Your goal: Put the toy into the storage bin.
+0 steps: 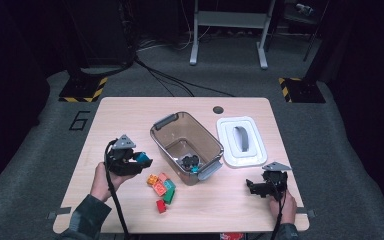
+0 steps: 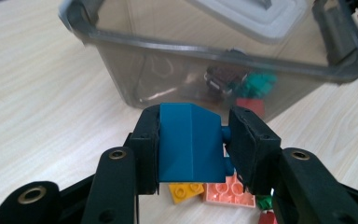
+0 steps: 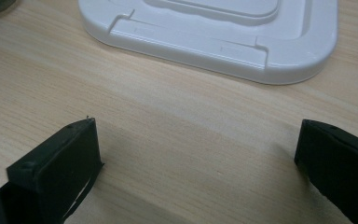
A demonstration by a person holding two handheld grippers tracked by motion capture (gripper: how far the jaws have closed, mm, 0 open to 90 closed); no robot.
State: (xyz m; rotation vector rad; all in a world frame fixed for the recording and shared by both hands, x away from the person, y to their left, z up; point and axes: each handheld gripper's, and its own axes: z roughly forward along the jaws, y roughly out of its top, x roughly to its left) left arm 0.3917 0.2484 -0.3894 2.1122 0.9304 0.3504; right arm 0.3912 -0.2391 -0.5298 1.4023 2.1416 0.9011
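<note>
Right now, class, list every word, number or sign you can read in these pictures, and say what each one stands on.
"6": a dark figure marked on the grey floor left of the table, at about.
Raised marks on the white lid: too faint to read.
Studs of the bricks: too blurred to read.
</note>
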